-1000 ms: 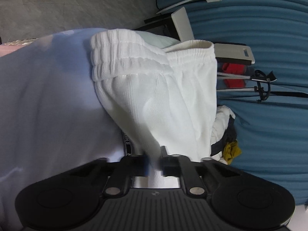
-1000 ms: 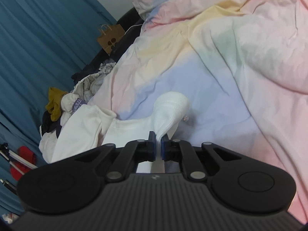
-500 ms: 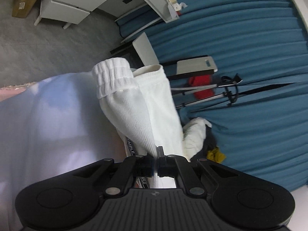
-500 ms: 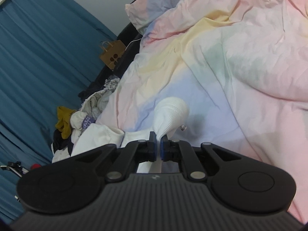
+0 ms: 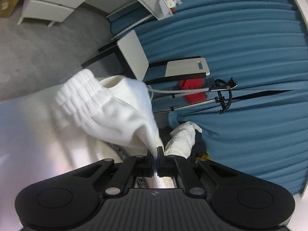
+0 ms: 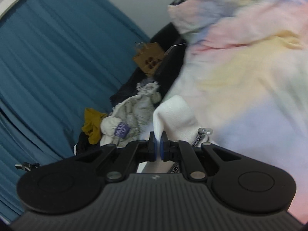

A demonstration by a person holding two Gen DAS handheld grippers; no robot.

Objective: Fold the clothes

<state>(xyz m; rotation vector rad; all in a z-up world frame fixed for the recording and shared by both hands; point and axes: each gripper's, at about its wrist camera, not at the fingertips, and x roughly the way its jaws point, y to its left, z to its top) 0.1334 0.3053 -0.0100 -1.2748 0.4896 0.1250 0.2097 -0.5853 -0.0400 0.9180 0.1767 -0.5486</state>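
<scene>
Both tools, left (image 5: 157, 155) and right (image 6: 158, 144), pinch white shorts (image 5: 107, 113), waistband pointing away from left tool.

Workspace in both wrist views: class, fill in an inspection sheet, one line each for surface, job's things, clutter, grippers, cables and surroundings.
Surface: pastel bedsheet, wrinkled, pink, yellow and blue patches.
Job's things: white garment with a ribbed elastic band, lifted; a printed drawstring with a metal tip hangs from it.
Clutter: heap of clothes beside the bed, with a mustard cloth; brown paper bag behind.
Grippers: left gripper shut on white fabric; right gripper shut on a white corner.
Cables: braided hose by the stand.
Surroundings: blue curtain, white chair, white drawers, grey floor.
</scene>
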